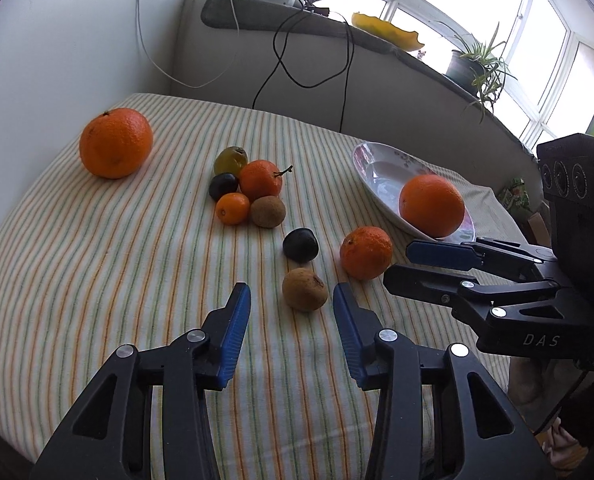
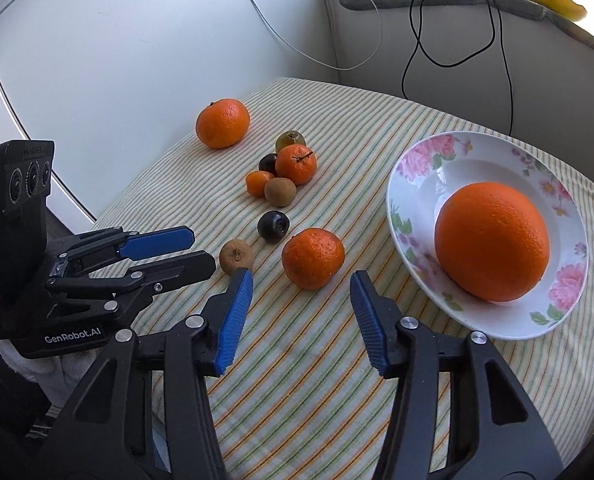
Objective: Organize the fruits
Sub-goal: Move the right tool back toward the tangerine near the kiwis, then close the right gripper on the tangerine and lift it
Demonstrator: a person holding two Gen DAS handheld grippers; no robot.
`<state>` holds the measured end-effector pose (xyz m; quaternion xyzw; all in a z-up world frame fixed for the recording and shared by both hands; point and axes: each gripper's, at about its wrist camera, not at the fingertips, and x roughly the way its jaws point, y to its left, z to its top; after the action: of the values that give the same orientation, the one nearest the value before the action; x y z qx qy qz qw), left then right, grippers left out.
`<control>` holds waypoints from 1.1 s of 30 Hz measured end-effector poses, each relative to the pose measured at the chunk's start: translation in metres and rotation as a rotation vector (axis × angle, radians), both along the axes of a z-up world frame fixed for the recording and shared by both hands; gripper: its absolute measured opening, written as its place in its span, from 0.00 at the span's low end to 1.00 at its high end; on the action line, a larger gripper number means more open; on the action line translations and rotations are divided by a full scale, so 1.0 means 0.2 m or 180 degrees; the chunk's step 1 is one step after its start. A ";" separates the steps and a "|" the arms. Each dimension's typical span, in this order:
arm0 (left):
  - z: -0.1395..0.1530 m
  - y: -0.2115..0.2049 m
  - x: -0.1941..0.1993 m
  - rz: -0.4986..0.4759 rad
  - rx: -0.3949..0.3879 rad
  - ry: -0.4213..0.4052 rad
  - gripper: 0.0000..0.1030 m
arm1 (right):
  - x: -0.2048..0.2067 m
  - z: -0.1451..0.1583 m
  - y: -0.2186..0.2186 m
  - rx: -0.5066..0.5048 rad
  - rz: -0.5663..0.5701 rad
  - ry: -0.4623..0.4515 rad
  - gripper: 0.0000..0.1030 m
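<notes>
A flowered white plate (image 2: 421, 176) (image 1: 371, 160) holds one big orange (image 2: 492, 241) (image 1: 432, 205). Loose on the striped cloth lie a tangerine (image 2: 313, 258) (image 1: 366, 253), a brown fruit (image 2: 236, 257) (image 1: 305, 289), a dark plum (image 2: 273, 226) (image 1: 300, 244), a cluster of small fruits (image 2: 283, 174) (image 1: 249, 192) and a far orange (image 2: 223, 123) (image 1: 115, 142). My left gripper (image 1: 292, 292) is open and empty, just short of the brown fruit. My right gripper (image 2: 302, 280) is open and empty, just short of the tangerine. Each gripper shows in the other's view, the right one (image 1: 401, 260) and the left one (image 2: 203, 250).
The striped cloth (image 2: 337, 380) covers the table, with a white wall on the left. Behind runs a ledge (image 1: 281, 12) with cables, a yellow dish (image 1: 389, 32) and a potted plant (image 1: 473, 64) under windows.
</notes>
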<state>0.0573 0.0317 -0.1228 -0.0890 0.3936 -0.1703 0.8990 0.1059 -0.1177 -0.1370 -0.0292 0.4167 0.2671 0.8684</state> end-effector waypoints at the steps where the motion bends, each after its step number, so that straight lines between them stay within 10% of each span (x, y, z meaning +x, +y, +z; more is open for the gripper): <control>1: 0.00 0.00 0.00 -0.0006 -0.0007 0.0009 0.40 | 0.01 -0.01 0.00 0.0002 -0.0010 0.0018 0.52; 33: -0.06 -0.09 0.08 -0.0157 0.0032 0.0092 0.27 | 0.16 -0.09 0.07 -0.0044 -0.0063 0.0232 0.40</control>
<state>0.0726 0.0129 -0.1345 -0.0772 0.4095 -0.1892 0.8891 0.1373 -0.1037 -0.1553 -0.0214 0.4502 0.2566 0.8550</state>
